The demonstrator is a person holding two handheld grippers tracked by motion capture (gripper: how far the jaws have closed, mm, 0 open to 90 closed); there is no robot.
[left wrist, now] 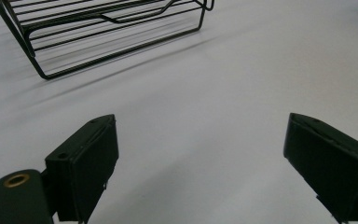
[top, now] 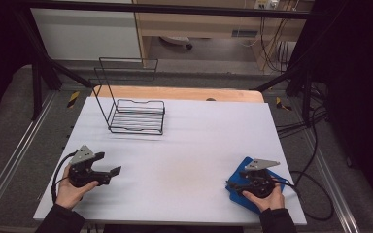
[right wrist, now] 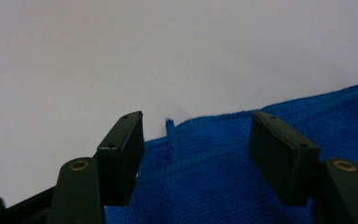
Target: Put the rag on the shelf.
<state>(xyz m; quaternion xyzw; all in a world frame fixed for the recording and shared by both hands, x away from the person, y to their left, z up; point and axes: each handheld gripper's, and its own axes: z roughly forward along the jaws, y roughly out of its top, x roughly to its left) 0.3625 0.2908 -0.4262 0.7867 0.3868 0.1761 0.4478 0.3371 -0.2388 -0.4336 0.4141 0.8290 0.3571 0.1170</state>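
While my right gripper (right wrist: 196,154) hovers low over the blue cloth (right wrist: 242,186), its jaws stand apart with nothing pinched between them. In the right gripper view the cloth's edge runs across just under the fingertips, and a small raised fold or loop of the fabric sits in the gap, nearer the left-hand jaw than the other. The pads (right wrist: 279,158) do not press on the fabric; whether their lower tips brush it I cannot tell.

From the high view I see the cloth (top: 238,175) lying flat near the right front corner of the white table (top: 184,145), mostly under my right gripper (top: 230,184) and the hand (top: 264,196) that carries it, with blue showing on both sides.

My left gripper (top: 111,165) rests over bare table near the left front, well apart from the cloth. Its jaws are spread wide and hold nothing; in the left gripper view only white tabletop lies between the fingers (left wrist: 86,168). Beyond them stands the black wire rack (left wrist: 107,28), which the high view places at the far left of the table (top: 137,116).
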